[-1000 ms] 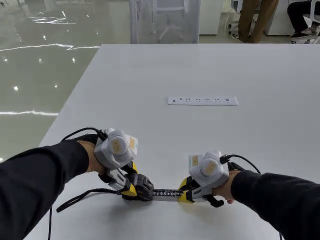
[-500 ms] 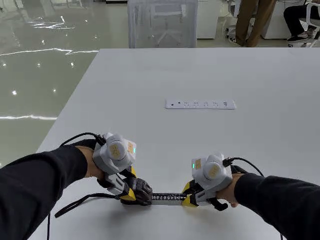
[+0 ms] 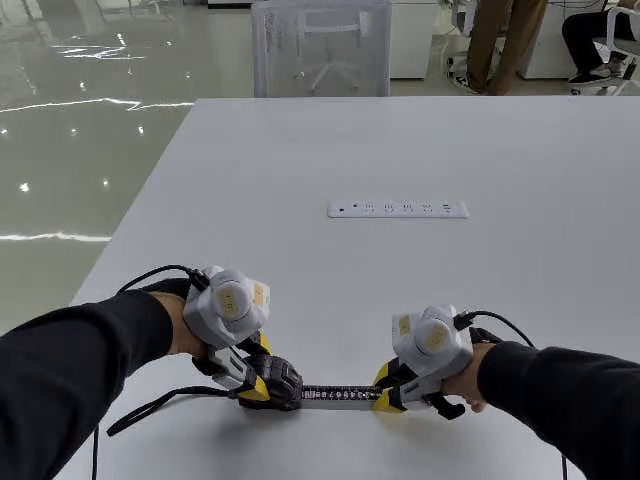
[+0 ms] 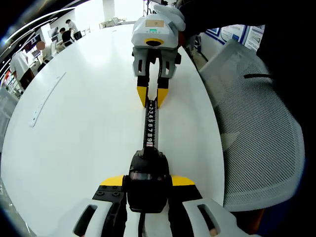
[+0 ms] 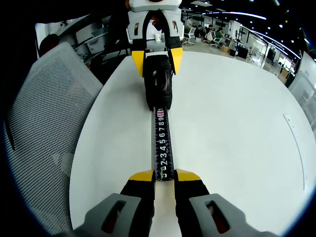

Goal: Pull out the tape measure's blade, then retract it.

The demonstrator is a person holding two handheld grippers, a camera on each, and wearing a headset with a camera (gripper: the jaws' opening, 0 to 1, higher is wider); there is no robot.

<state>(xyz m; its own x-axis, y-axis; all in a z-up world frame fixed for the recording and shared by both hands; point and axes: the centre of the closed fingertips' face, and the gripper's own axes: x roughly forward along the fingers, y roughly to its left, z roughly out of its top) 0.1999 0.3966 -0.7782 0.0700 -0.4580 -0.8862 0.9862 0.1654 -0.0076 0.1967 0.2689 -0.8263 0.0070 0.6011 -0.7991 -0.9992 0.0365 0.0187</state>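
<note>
- We have the left gripper clamped on the tape's case, which sits between its yellow tips on the table.
- The right gripper faces it, jaws pinched on the free end of the blade.
- The blade runs straight from the case to the right gripper's tips, markings up and a short length out.
- A power strip lies well beyond both grippers, out in the middle of the table.

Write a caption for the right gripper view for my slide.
Right claw grips the extended blade by its tip; left claw holds the tape measure case on a white table.
</note>
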